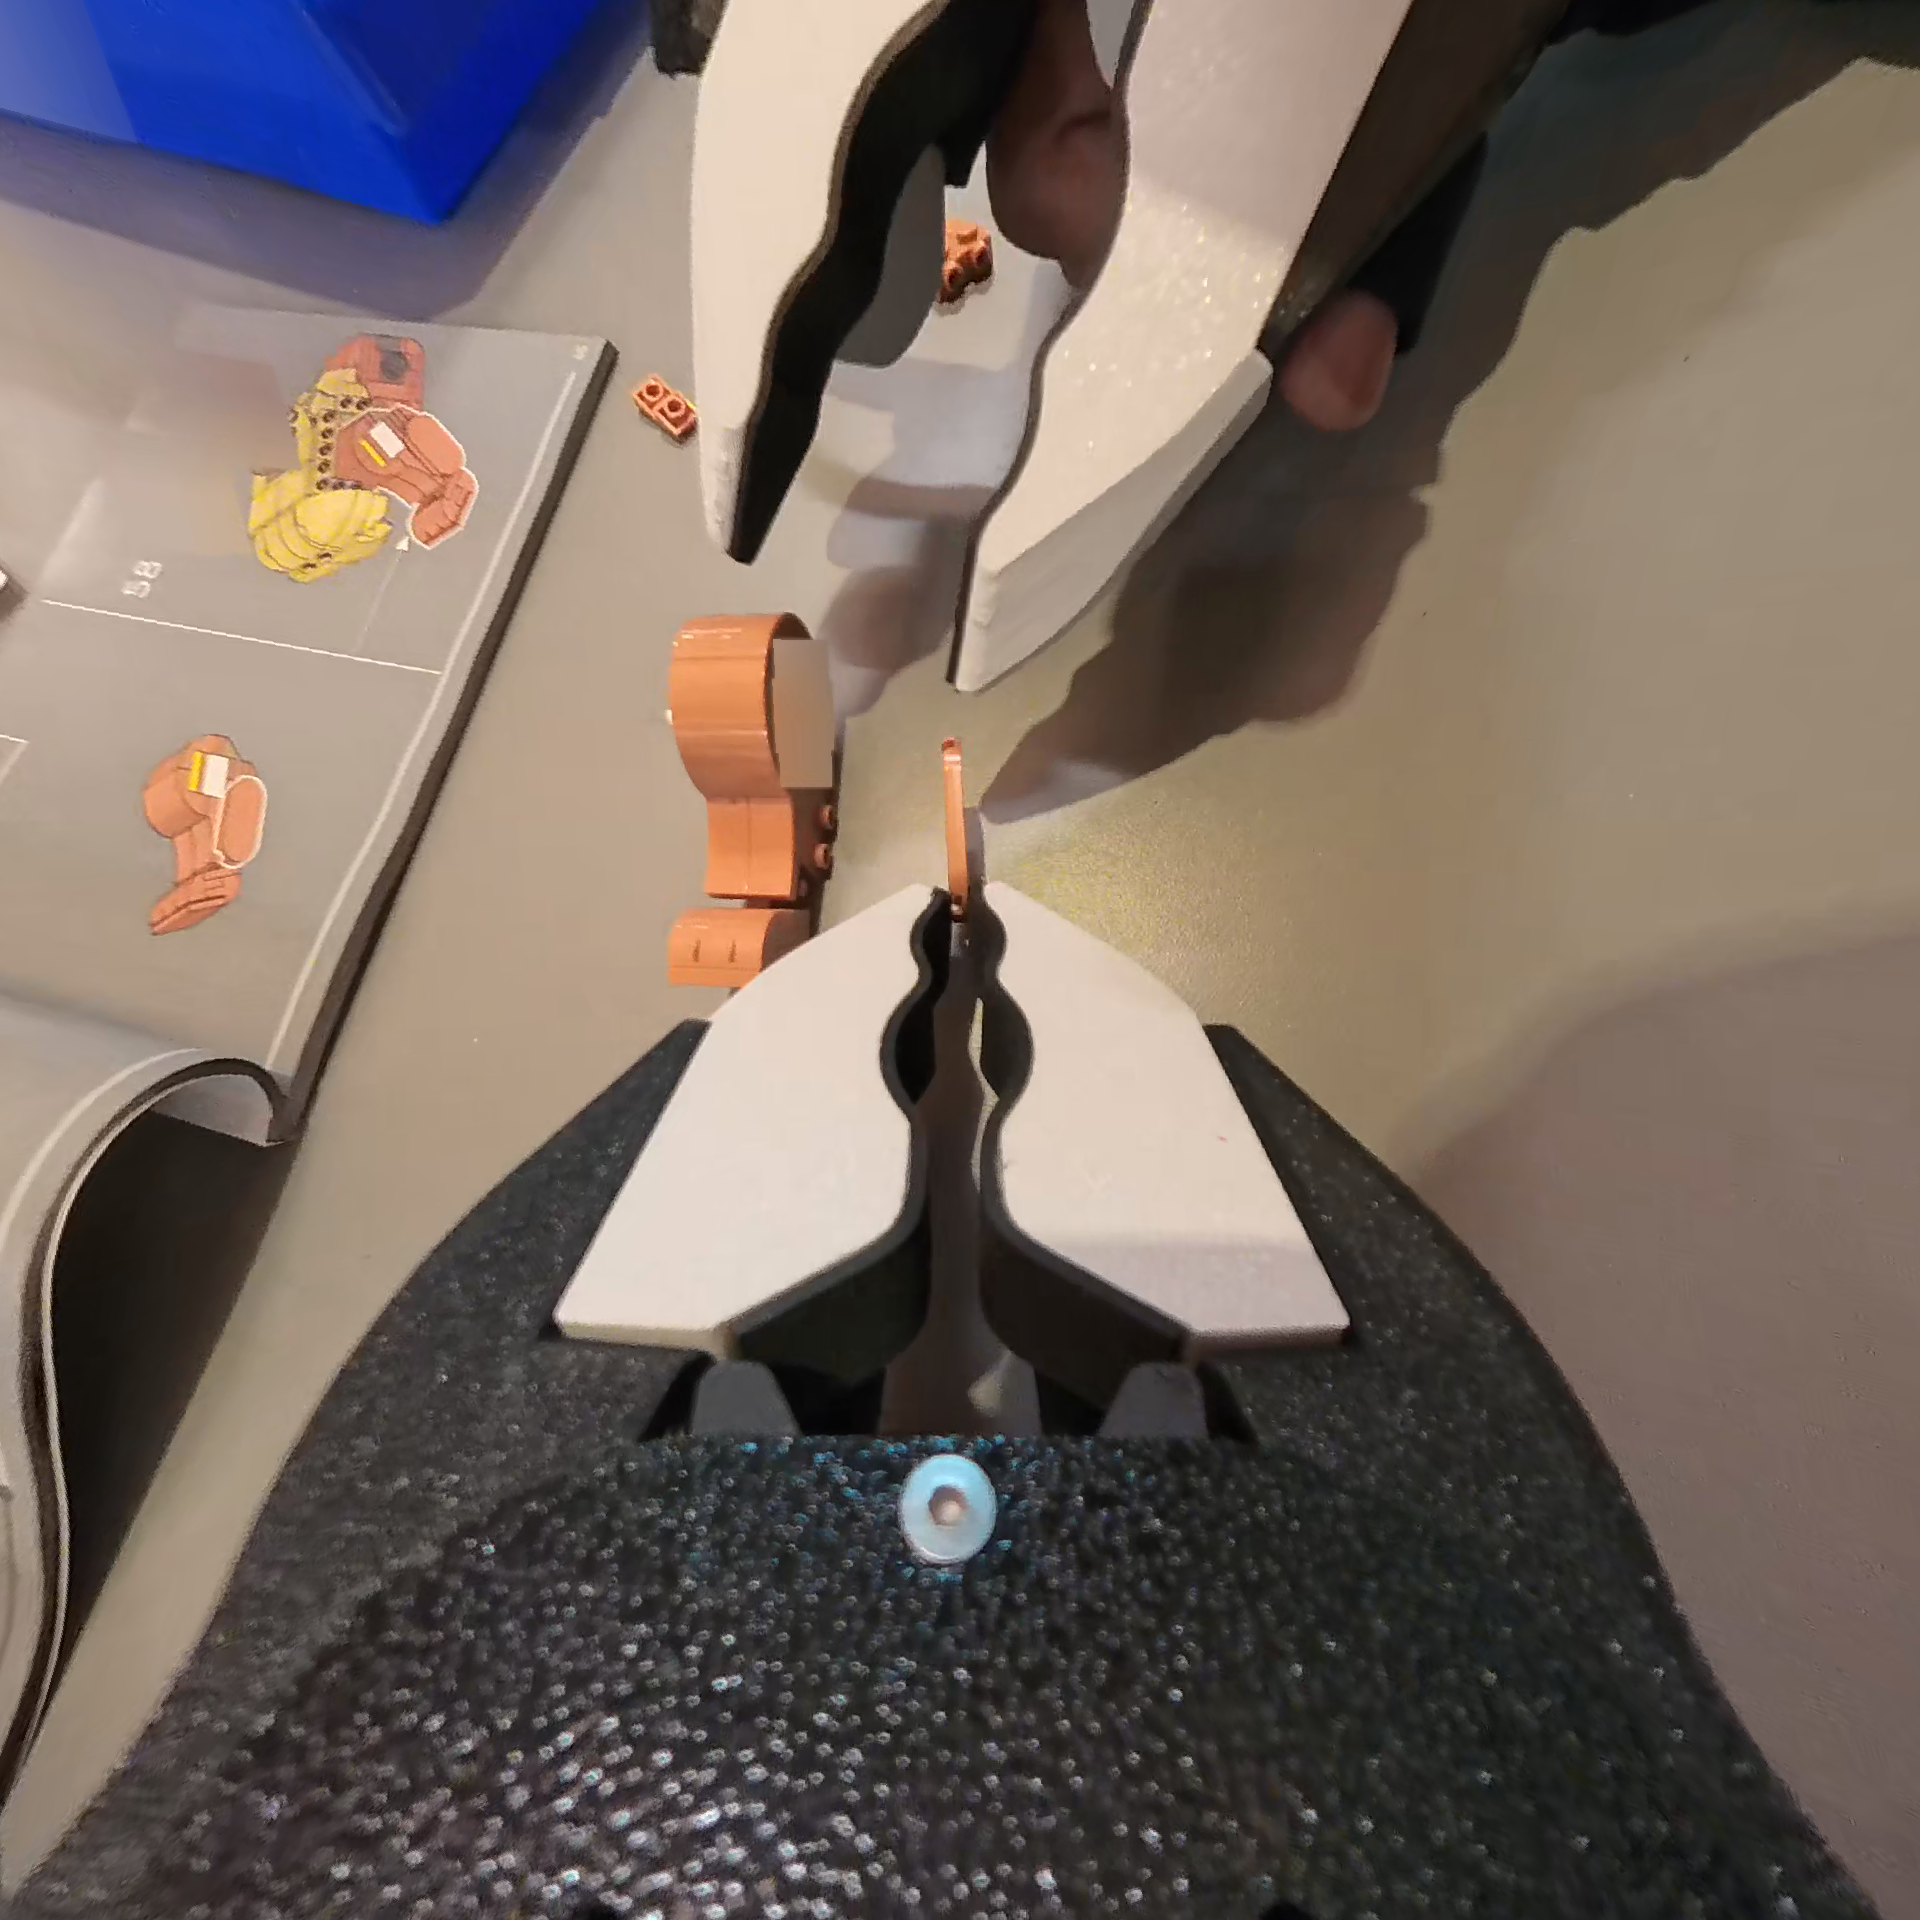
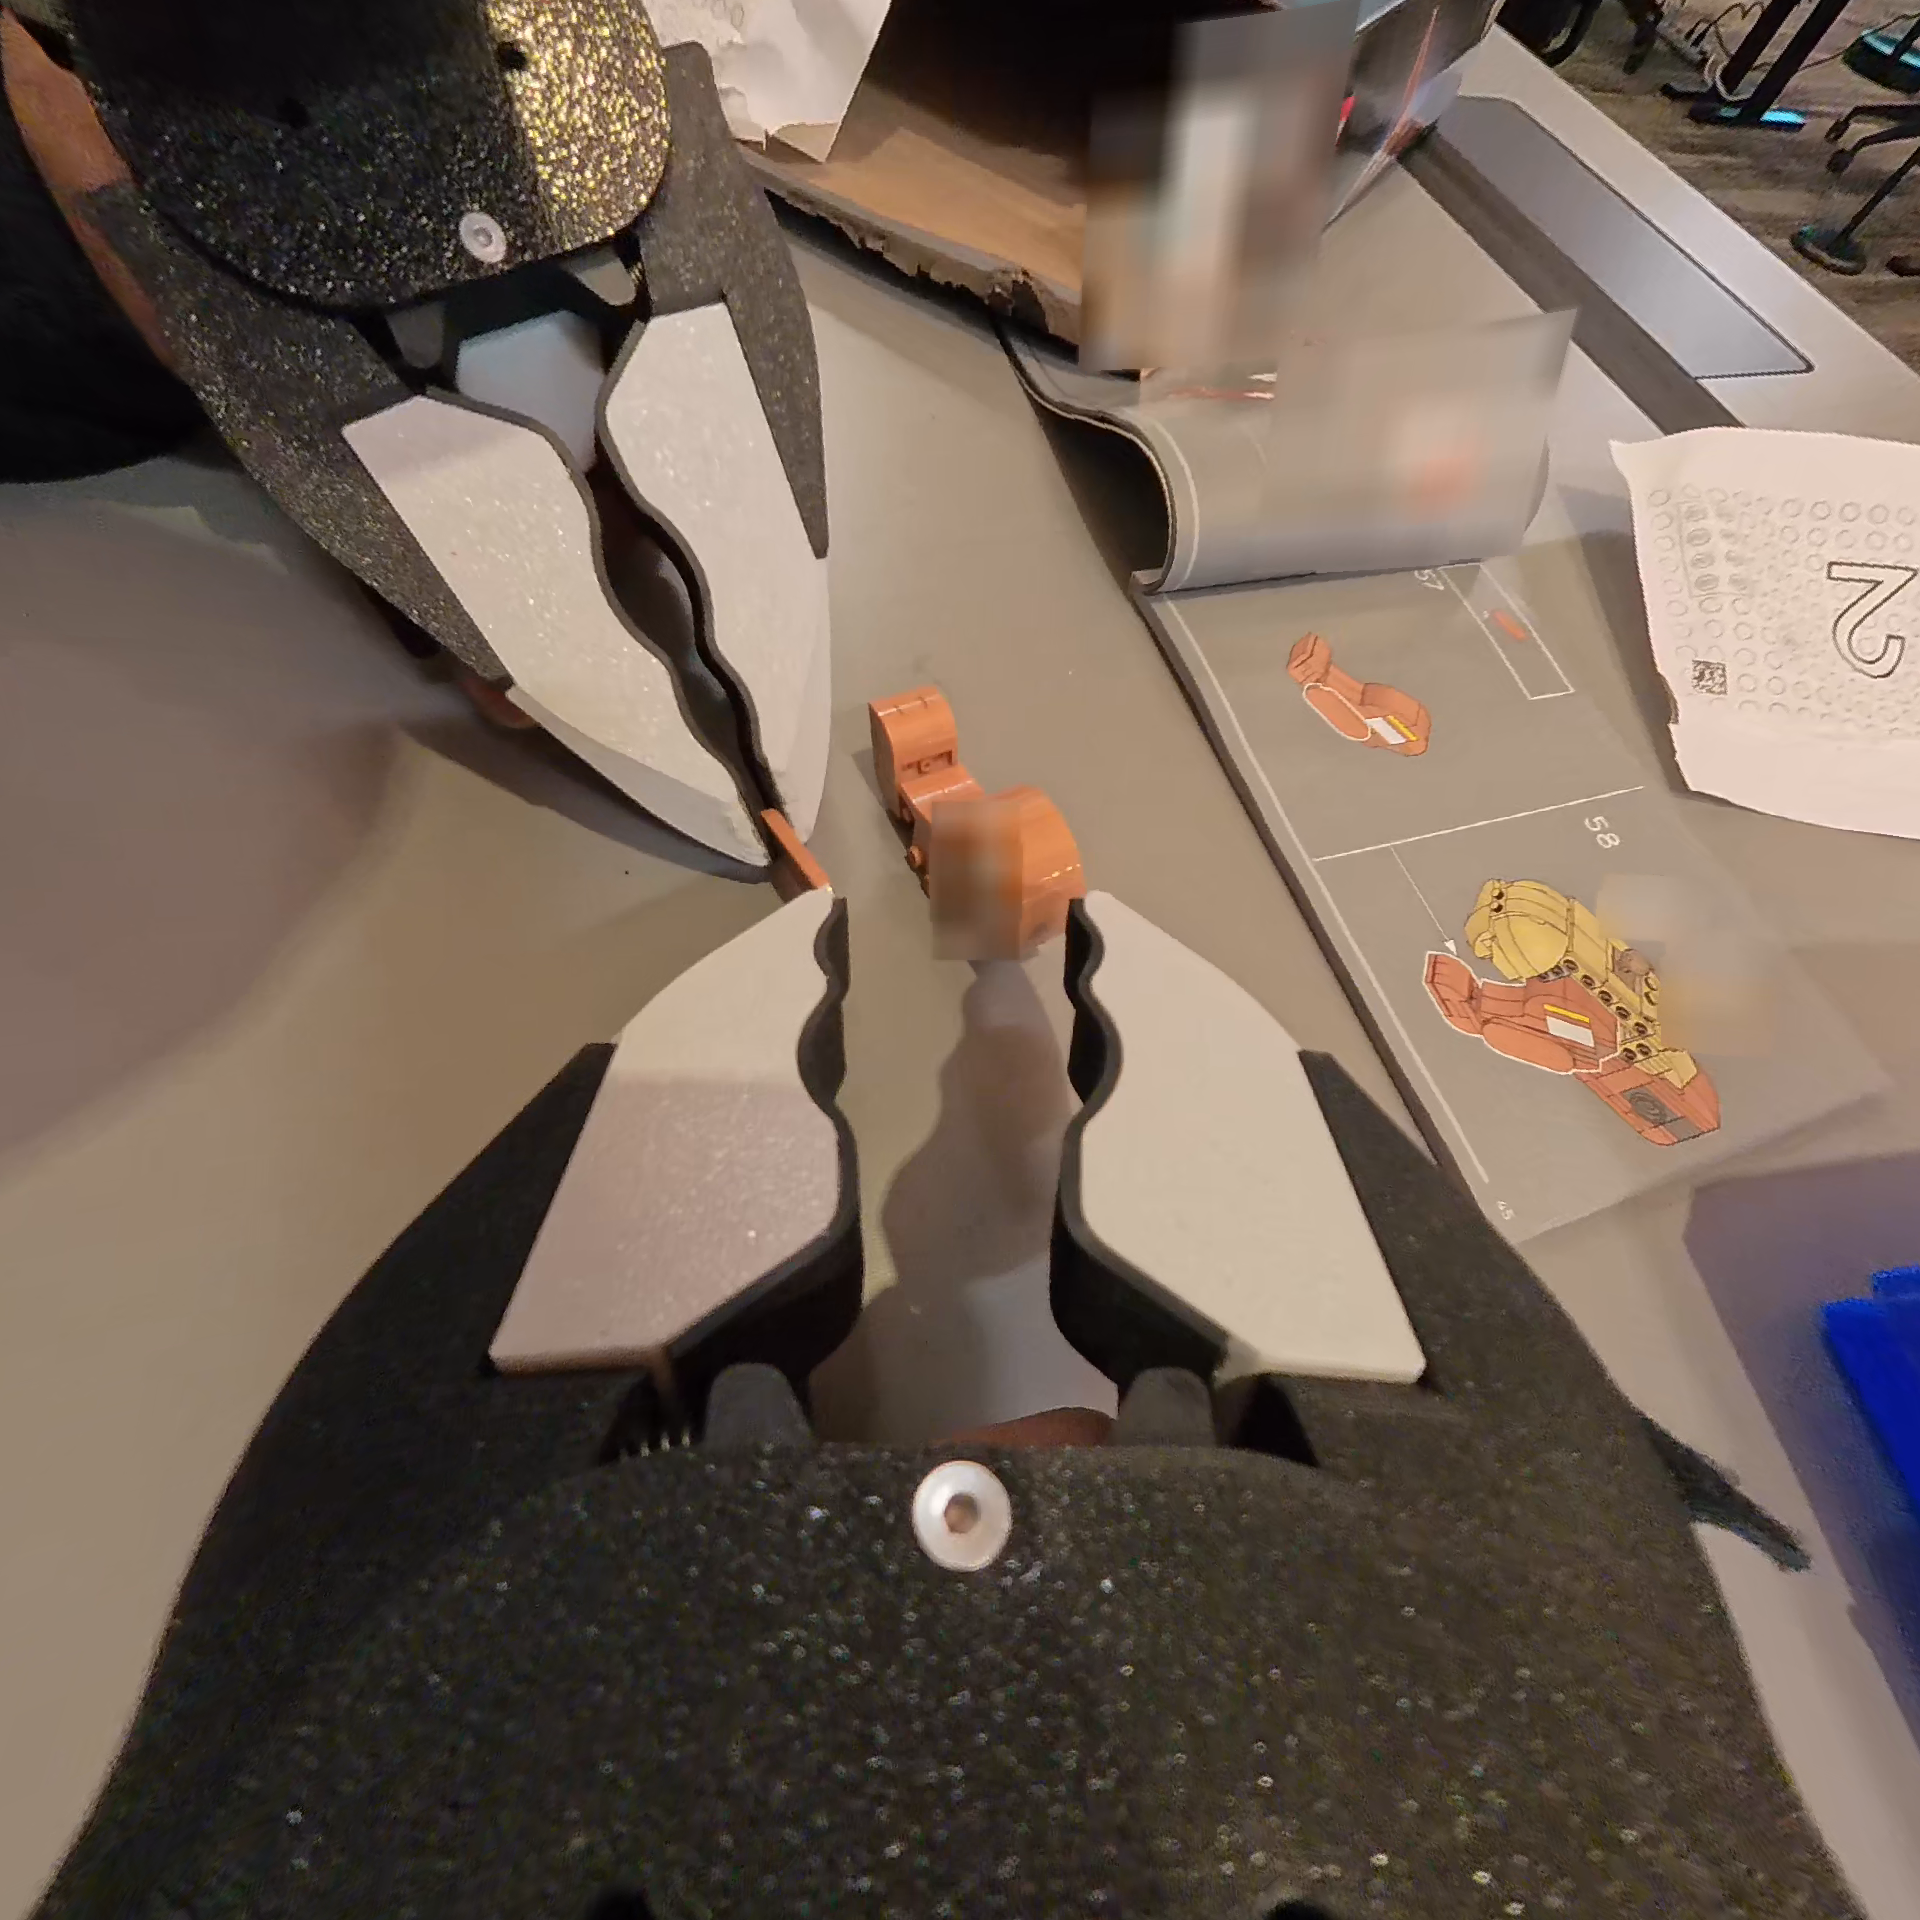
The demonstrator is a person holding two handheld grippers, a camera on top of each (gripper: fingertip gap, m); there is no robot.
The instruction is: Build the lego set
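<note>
Two grippers noted. Left gripper (image 1: 961, 914) is clamped on a thin brown plate (image 1: 953, 821) projecting beyond its fingertips. Right gripper (image 2: 951, 920) stands open and empty; brown brick assembly (image 2: 997, 831) lies just ahead of its fingers, beside an open instruction booklet (image 2: 1455, 831).

Left gripper (image 1: 961, 914): speckled black body, one silver screw (image 1: 947, 1507), pale grey fingers (image 1: 790, 1101) with wavy black inner pads. Right gripper (image 2: 951, 914): identical build, matching silver screw (image 2: 961, 1515).
</note>
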